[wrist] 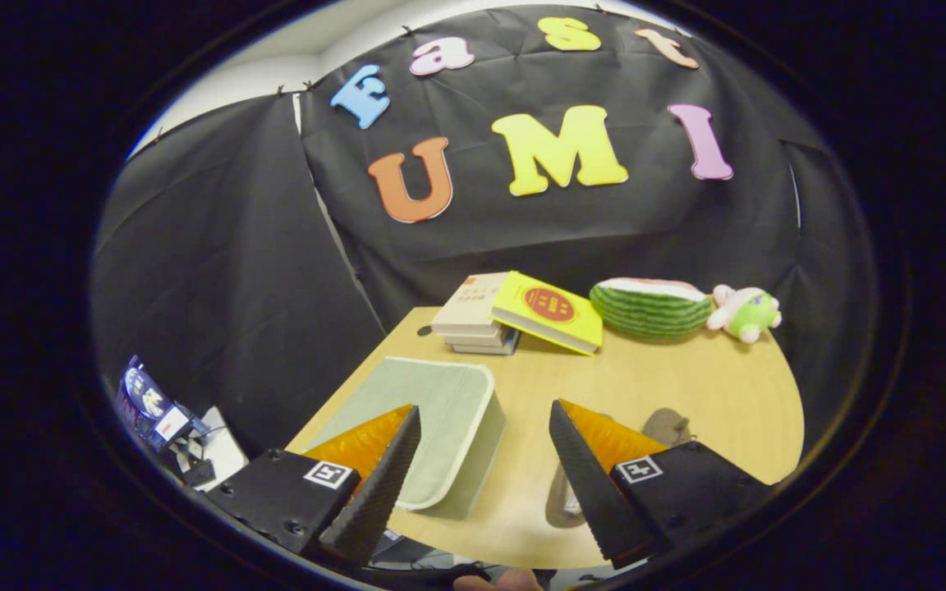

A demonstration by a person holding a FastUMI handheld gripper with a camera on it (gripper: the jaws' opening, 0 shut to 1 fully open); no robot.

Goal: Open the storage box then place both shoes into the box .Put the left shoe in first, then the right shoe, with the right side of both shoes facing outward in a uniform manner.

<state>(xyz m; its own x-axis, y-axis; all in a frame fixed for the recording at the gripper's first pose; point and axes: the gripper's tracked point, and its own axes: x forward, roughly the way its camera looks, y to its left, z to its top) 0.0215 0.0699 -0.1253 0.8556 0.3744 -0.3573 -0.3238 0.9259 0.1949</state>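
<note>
pale green plastic storage box (432, 419) sat lower centre of frame on the wooden table (686, 386), lid shut, just ahead of the left finger. it looked rigid and light; i'd take the lid by its near rim. gripper (485, 427) fingers were spread apart, holding nothing. a brown shoe (666, 427) lay lower right, partly behind the right finger, likely soft; i could not tell whether there were two. farther back: three books (514, 316), one watermelon toy (649, 308), one plush (746, 312).

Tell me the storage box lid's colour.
Pale grey-green, per the gripper view: storage box lid closed, open tongs hovering above.
</note>
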